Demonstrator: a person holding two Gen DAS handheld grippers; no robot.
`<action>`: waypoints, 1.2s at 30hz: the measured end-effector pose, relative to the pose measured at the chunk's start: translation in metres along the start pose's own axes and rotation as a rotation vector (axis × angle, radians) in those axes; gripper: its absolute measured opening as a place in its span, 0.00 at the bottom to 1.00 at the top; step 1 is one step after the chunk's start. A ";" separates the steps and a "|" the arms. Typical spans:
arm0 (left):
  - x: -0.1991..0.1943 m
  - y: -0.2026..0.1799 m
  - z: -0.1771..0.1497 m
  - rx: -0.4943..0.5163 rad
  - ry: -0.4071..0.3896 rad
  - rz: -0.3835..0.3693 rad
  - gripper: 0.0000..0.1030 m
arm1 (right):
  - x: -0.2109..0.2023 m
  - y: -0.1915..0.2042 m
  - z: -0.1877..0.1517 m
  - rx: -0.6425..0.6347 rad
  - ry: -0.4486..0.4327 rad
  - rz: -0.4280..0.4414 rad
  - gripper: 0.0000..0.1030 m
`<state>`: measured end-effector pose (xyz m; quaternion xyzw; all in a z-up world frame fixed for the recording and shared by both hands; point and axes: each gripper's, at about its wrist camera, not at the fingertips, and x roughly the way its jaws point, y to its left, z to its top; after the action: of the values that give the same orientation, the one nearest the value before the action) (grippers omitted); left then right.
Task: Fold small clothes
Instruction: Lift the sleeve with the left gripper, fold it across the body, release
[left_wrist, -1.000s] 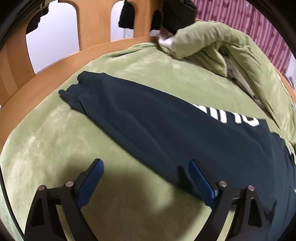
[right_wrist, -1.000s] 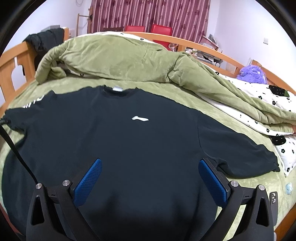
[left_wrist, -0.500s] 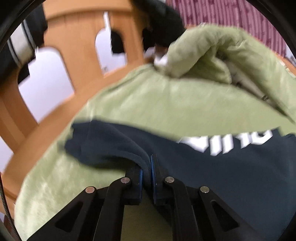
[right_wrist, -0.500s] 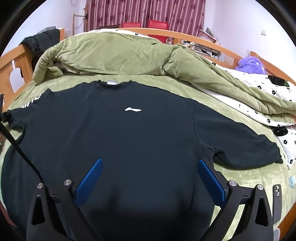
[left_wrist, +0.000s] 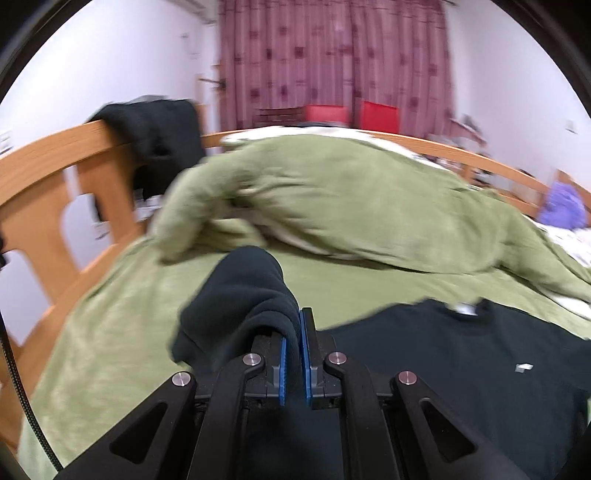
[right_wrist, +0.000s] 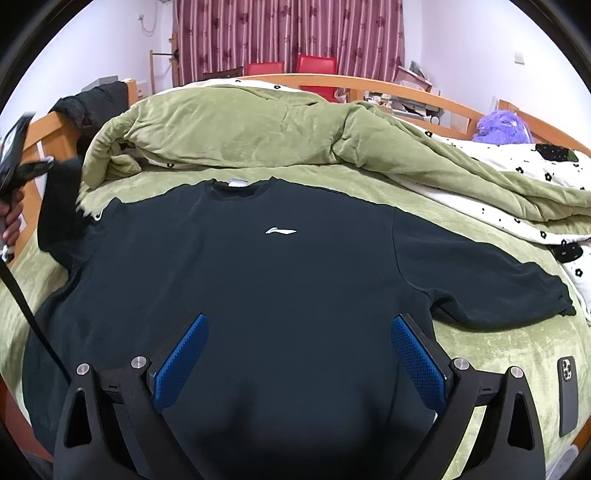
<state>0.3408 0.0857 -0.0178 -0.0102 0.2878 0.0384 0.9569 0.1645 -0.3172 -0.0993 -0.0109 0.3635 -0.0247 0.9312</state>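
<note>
A dark navy sweatshirt (right_wrist: 280, 288) with a small white chest logo lies face up on the green bed sheet (right_wrist: 509, 343). My left gripper (left_wrist: 294, 332) is shut on its left sleeve (left_wrist: 240, 295) and holds it lifted above the sheet; the sweatshirt body (left_wrist: 480, 362) lies to its right. In the right wrist view the left gripper (right_wrist: 14, 155) shows at the far left edge with the raised sleeve (right_wrist: 61, 206) hanging from it. My right gripper (right_wrist: 299, 354) is open and empty above the lower chest. The right sleeve (right_wrist: 480, 280) lies flat.
A bunched green quilt (right_wrist: 258, 129) lies behind the collar, with a white flowered cover (right_wrist: 517, 192) to the right. A phone (right_wrist: 567, 395) lies at the bed's right front edge. The wooden bed frame (left_wrist: 44, 184) with dark clothes (left_wrist: 159, 136) stands left. A purple plush (right_wrist: 502, 127) sits far right.
My left gripper closed on the left sleeve, lifted it off the sheet and swung to face along the bed. My right gripper stayed open over the shirt.
</note>
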 end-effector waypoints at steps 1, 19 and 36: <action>0.000 -0.013 -0.004 0.004 0.001 -0.022 0.07 | -0.001 -0.001 -0.001 -0.001 -0.001 0.001 0.95; 0.037 -0.150 -0.092 0.044 0.269 -0.296 0.15 | 0.010 -0.022 -0.017 0.064 0.031 0.010 0.94; -0.036 0.010 -0.153 -0.005 0.203 -0.070 0.72 | 0.042 0.107 0.028 -0.166 0.043 0.178 0.54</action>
<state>0.2256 0.0872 -0.1252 -0.0267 0.3826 0.0044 0.9235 0.2177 -0.2121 -0.1112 -0.0549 0.3836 0.0879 0.9177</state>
